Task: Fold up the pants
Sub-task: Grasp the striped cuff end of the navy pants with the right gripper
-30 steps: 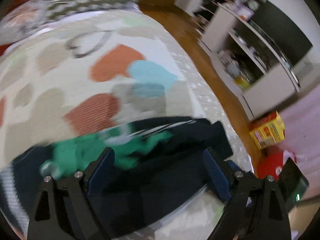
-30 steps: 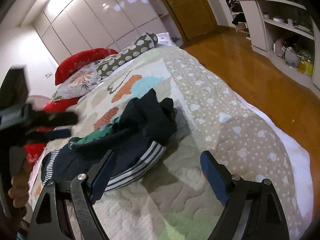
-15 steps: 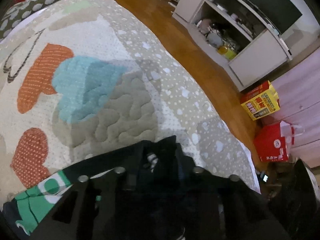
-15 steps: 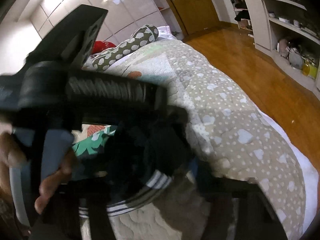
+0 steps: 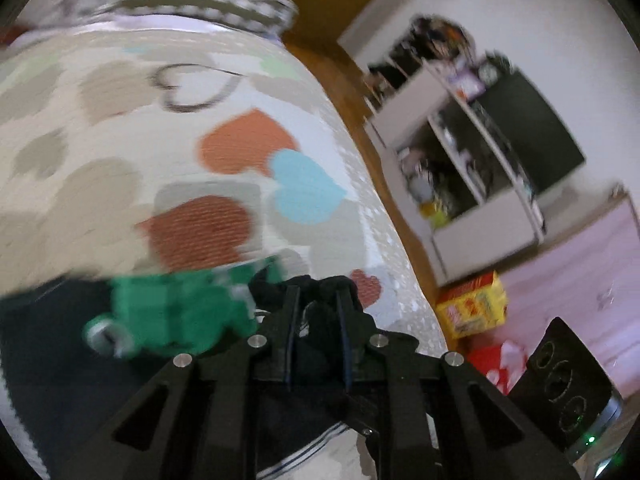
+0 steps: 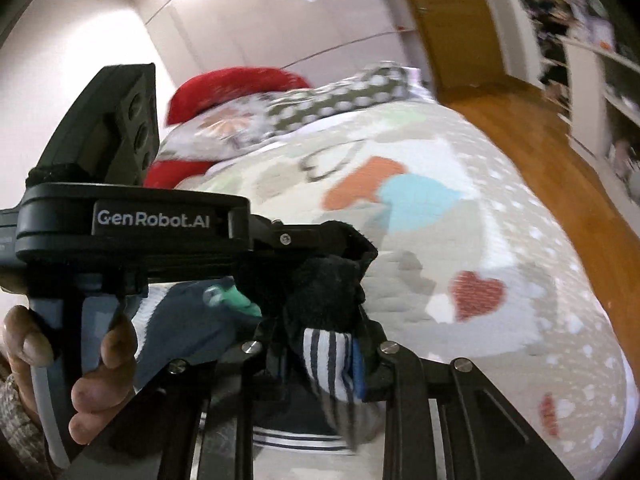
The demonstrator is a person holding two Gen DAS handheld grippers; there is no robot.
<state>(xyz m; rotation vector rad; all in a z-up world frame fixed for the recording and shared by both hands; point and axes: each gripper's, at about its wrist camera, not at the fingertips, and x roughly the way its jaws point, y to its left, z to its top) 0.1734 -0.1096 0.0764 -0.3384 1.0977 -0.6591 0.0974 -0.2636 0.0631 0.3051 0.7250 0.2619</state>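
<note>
While both claws pinch pants [image 5: 320,312], only right view shows hand [image 6: 80,360].

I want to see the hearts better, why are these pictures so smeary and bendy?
Left wrist view: motion blur smears the quilt hearts, the green print and the shelving; the fisheye lens bends the bed. Right wrist view: the pillows and floor are blurred, but the other tool's GenRobot.AI label stays sharp, and glare whitens the wardrobe.

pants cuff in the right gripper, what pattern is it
White with dark stripes, on the cuff of the dark pants; clearest in the right wrist view.
</note>
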